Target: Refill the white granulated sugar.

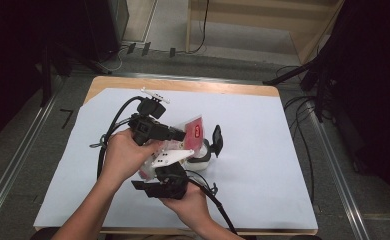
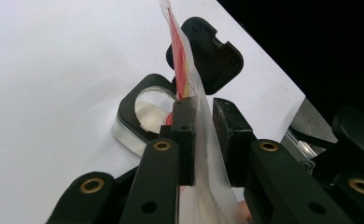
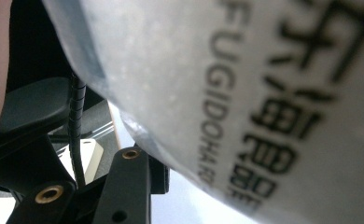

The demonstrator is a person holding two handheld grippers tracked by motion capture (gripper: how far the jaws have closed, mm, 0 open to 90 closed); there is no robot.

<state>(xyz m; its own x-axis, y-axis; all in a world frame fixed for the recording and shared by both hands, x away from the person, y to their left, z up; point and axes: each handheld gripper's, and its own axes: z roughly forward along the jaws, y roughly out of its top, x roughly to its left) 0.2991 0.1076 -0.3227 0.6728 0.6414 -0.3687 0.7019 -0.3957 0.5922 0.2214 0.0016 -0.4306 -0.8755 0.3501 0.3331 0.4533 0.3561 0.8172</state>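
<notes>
High view: both hands meet over the middle of the paper-covered desk (image 1: 263, 150), holding a clear plastic pouch (image 1: 193, 132) with red printing above an open container (image 1: 203, 159) whose black lid (image 1: 216, 140) stands hinged up. The left claw (image 2: 202, 135) is closed narrowly on the pouch's textured sealed edge, seen edge-on in the left gripper view. The right claw (image 1: 159, 186) lies beneath the pouch; whether it grips cannot be told, since the right gripper view is crowded by blurred film bearing dark lettering. The step appears to be emptying or positioning the pouch over the container; doing it well probably means keeping the pouch's mouth above the opening.
</notes>
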